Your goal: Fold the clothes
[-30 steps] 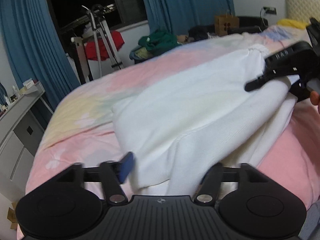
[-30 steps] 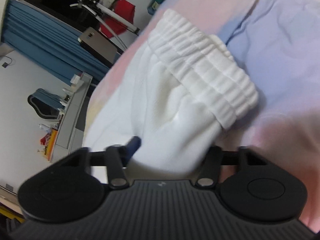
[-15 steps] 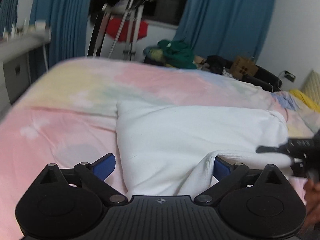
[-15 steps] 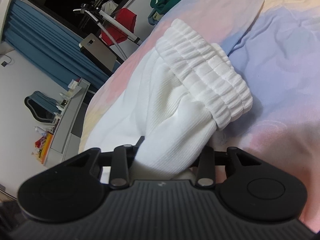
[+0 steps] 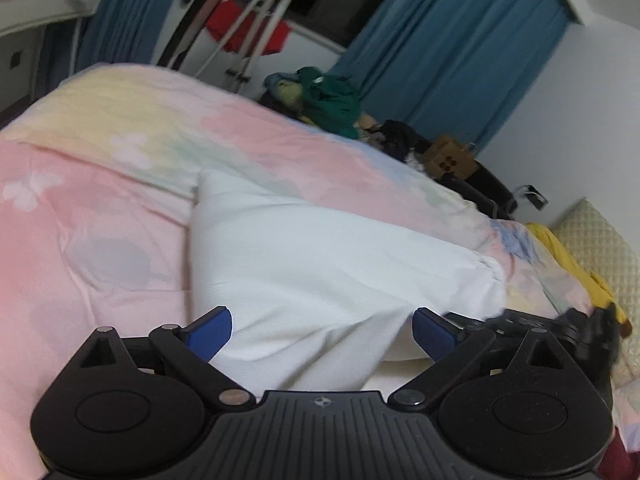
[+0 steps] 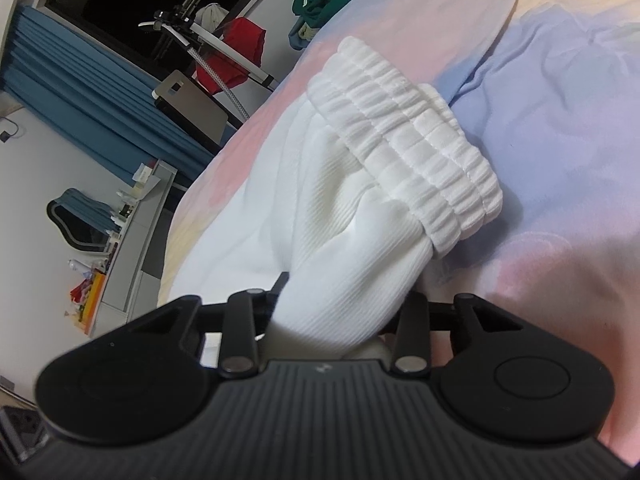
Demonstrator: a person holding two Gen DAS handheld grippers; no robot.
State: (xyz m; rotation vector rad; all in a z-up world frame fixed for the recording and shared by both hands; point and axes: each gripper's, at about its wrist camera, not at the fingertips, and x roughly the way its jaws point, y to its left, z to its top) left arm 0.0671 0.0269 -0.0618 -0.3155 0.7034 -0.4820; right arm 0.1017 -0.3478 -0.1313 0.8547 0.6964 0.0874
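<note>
A white ribbed garment [image 5: 320, 264] lies folded on the pastel bedspread [image 5: 100, 208]. My left gripper [image 5: 322, 330] is open, its blue pads on either side of a raised fold of the white cloth. My right gripper [image 6: 338, 304] is shut on a bunch of the same garment [image 6: 320, 216], just below its elastic waistband [image 6: 408, 160]. The right gripper also shows in the left wrist view [image 5: 532, 328], at the garment's right edge. Its fingertips are hidden by the cloth.
A green clothes pile [image 5: 328, 96] and a cardboard box [image 5: 452, 158] lie beyond the bed's far edge. A drying rack with a red garment [image 5: 244, 32], blue curtains [image 5: 440, 60] and a grey desk [image 6: 132, 240] stand around. A yellow cloth [image 5: 572, 268] lies near the headboard.
My left gripper opened and let go of the white cloth, then swung its view across the bed. My right gripper stayed shut on the garment near the waistband.
</note>
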